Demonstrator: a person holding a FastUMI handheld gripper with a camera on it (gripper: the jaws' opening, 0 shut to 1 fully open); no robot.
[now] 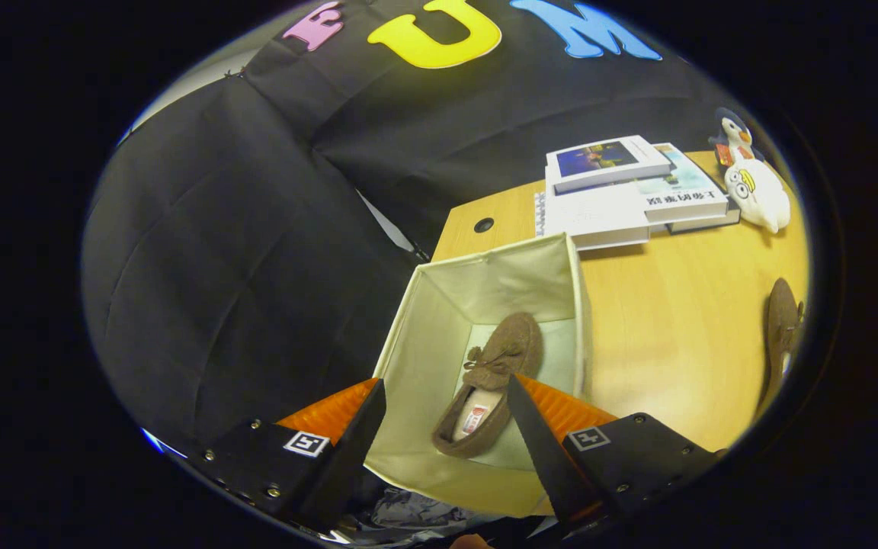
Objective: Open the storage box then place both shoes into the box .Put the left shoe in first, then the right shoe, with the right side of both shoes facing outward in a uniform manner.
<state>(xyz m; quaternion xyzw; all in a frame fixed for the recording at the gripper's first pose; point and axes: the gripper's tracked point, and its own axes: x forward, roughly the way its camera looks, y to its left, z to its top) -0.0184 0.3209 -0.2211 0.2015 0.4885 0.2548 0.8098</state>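
Gripper (445, 408): its two wedge-shaped fingers stood wide apart above the box, holding nothing.
Storage box (485, 278): a soft, cream fabric cube with its top open, standing on the table's near-left corner; thin walls, slightly slack, with a pale lining visible inside.
Shoe in box (491, 385): a brown, felt-like moccasin with a small bow on the vamp and a light insole, lying on the box floor between the fingers, toe pointing away from them.
Second shoe (782, 335): same brown, fuzzy material, lying on the table well to the right of the box.
Table (675, 320): smooth light wood grain, with a round cable hole near its far-left corner.
Books (622, 191): a flat stack of glossy covers beyond the box.
Plush toy (751, 183): soft, white, rounded, beside the books.
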